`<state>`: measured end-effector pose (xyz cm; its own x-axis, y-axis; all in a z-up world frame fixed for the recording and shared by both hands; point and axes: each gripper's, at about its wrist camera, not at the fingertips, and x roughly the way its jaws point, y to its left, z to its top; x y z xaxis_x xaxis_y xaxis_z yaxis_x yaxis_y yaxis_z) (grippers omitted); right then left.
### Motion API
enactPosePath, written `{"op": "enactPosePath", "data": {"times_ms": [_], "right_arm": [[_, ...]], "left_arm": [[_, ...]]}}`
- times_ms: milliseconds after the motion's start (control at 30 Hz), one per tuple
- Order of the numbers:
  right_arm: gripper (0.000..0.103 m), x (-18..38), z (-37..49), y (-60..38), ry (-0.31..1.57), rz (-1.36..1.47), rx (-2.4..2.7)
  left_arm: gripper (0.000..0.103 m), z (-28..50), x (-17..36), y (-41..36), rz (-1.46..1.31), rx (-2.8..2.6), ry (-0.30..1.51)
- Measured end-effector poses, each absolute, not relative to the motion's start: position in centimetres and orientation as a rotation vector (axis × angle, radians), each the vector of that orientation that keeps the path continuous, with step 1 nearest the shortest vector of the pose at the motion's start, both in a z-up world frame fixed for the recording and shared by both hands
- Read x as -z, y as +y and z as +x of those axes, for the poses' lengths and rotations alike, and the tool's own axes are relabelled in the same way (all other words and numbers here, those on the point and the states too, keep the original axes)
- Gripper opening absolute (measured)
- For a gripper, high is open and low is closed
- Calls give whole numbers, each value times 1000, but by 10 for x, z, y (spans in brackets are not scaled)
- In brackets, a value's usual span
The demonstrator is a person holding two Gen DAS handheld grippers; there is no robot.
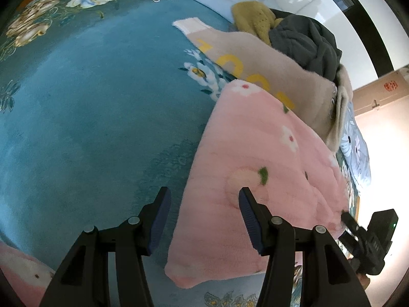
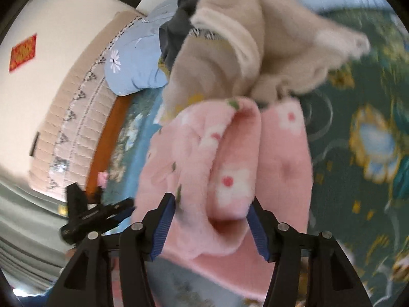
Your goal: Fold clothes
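Observation:
A pink fleece garment (image 1: 258,168) with white flowers lies folded on the teal floral bedspread (image 1: 89,107). My left gripper (image 1: 204,199) is open just above the garment's left edge: one finger hangs over the fleece, the other over the bedspread, and nothing is between them. It also shows at the lower left of the right wrist view as the left gripper (image 2: 102,212). My right gripper (image 2: 211,204) is open wide, with a bunched fold of the pink garment (image 2: 230,158) lying between its pads. The right gripper (image 1: 345,216) sits at the garment's right edge.
Behind the pink garment lie a beige fleece garment (image 1: 268,66) with yellow letters, a dark grey garment (image 1: 306,43) and a yellow-green knit (image 1: 253,18). A light blue pillow (image 2: 135,58) rests against the quilted headboard (image 2: 74,117). Open bedspread stretches to the left.

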<state>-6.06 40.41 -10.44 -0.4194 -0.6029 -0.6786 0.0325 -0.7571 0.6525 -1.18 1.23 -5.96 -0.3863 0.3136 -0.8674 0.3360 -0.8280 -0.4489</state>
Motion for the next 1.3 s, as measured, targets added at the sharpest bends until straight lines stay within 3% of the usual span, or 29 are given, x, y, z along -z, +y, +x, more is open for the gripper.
{"op": "enactPosePath", "data": {"times_ms": [200,267,333,400,633,733,833,1133,1300], "right_arm": [[60,94,-61,398,-783,1337,2212],[51,88,-55,390,-760,1313,2175],[22,90,-52,383,-727,1356,2166],[16,94,-52,379,-719,1403,2148],[14,55,-26,426,-939,1150,2231],[14,88,-22,437,-890,1342,2269],[14,130,-16,443,-961,1499,2249],[14,124,-14,452,-973,1492,2300],[15,130,-12,452,-1024,1525,2290]], "left_arm": [[56,-10,61,6,1715,2427,934],[56,-11,61,7,1722,2427,933],[56,-10,61,8,1731,2432,924],[56,-10,59,9,1734,2448,921],[56,-9,52,17,1740,2540,921],[56,-15,64,29,1848,2493,829],[57,-21,78,34,1947,2419,787],[59,-21,71,29,1874,2463,849],[59,-24,76,38,1931,2449,745]]}}
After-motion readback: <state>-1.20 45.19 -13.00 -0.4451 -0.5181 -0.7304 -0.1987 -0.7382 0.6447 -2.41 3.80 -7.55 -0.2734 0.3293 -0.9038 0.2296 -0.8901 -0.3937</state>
